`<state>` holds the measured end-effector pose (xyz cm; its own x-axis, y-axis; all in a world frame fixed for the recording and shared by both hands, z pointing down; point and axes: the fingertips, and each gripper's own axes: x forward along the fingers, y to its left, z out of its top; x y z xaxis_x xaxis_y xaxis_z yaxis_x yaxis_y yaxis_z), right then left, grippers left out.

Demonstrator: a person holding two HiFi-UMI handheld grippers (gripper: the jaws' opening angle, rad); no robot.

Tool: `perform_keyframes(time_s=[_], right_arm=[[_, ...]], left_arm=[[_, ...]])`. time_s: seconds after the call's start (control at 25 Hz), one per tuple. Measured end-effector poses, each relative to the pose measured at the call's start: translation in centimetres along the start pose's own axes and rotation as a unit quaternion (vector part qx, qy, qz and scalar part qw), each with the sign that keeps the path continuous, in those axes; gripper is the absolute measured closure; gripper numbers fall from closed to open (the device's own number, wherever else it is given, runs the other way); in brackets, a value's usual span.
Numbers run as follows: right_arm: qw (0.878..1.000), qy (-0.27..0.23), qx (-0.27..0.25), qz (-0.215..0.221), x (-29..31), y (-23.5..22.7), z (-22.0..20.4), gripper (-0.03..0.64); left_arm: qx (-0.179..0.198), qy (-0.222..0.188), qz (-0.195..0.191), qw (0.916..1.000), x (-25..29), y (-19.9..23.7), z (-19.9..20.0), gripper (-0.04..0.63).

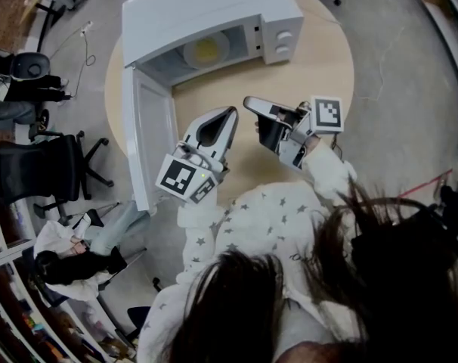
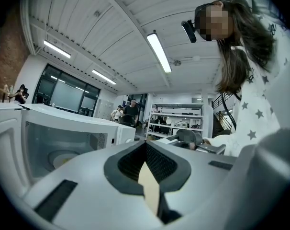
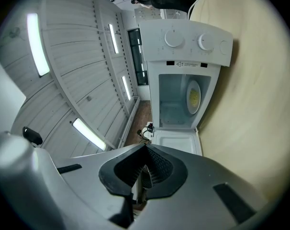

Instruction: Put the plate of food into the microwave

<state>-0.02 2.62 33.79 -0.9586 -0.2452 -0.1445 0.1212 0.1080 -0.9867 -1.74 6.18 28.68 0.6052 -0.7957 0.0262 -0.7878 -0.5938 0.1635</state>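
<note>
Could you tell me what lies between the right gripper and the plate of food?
Only bare table, in the head view; the microwave door stands open.

I wore a white top (image 1: 267, 218) with grey stars; my left gripper (image 1: 230, 115) and right gripper (image 1: 249, 103) were pale grey, black-padded.

Plate (image 1: 188, 54) half hidden under microwave (image 1: 206, 6) roof; food (image 1: 206, 49) perhaps yellow, too small.
</note>
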Motion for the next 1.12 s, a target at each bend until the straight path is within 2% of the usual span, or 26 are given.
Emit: perform_keyframes(time_s=[0.4, 1.12], right_arm=[[1.0, 0.0, -0.013, 0.012, -0.32, 0.86, 0.16, 0.611], [1.0, 0.008, -0.008, 0.021, -0.09, 0.91, 0.0, 0.611]], left_arm=[[0.006, -0.008, 0.002, 1.0, -0.09, -0.13, 0.54, 0.594], [0.017, -0.006, 0.007, 0.9998, -0.07, -0.28, 0.78, 0.594]])
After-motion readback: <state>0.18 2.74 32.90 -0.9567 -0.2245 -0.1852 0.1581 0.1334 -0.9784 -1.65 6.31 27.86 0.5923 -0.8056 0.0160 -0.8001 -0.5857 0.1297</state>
